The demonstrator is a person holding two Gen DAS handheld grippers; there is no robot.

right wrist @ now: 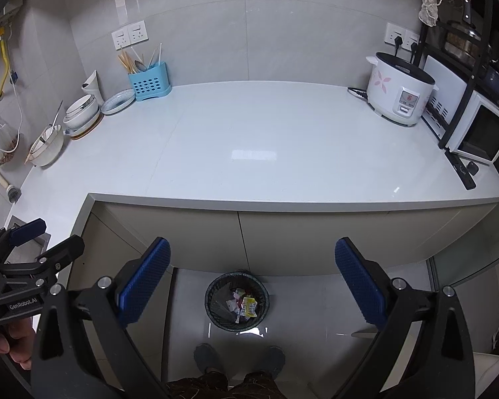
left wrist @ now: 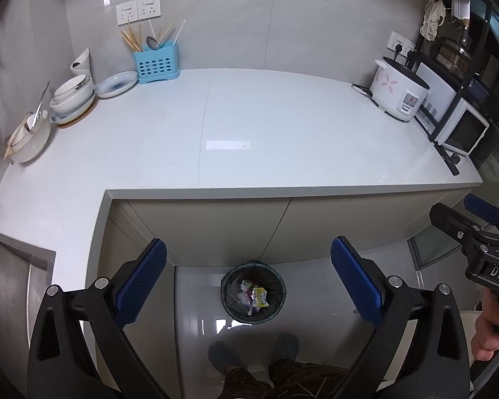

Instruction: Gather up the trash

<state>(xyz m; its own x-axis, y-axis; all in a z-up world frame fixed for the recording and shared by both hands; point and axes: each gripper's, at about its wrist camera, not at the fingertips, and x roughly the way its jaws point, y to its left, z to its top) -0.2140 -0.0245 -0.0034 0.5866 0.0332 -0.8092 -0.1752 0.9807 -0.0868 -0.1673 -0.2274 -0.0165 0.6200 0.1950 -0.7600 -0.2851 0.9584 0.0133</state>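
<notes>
A round black mesh bin (left wrist: 253, 293) (right wrist: 237, 302) stands on the floor in front of the cabinets, holding several crumpled wrappers (left wrist: 254, 297) (right wrist: 244, 305), one of them yellow. My left gripper (left wrist: 248, 282) hangs high above the bin, open, with nothing between its blue pads. My right gripper (right wrist: 252, 282) is also open and holds nothing, at about the same height. Each gripper shows at the edge of the other's view. No loose trash lies on the white countertop (left wrist: 266, 133) (right wrist: 282, 139).
Bowls (left wrist: 72, 94), a plate and a blue cutlery holder (left wrist: 154, 63) stand at the counter's back left. A rice cooker (left wrist: 399, 91) and a toaster oven (left wrist: 462, 129) on a black rack stand at the right. A steel sink (left wrist: 10, 286) lies at left. The person's slippers (left wrist: 252, 349) are by the bin.
</notes>
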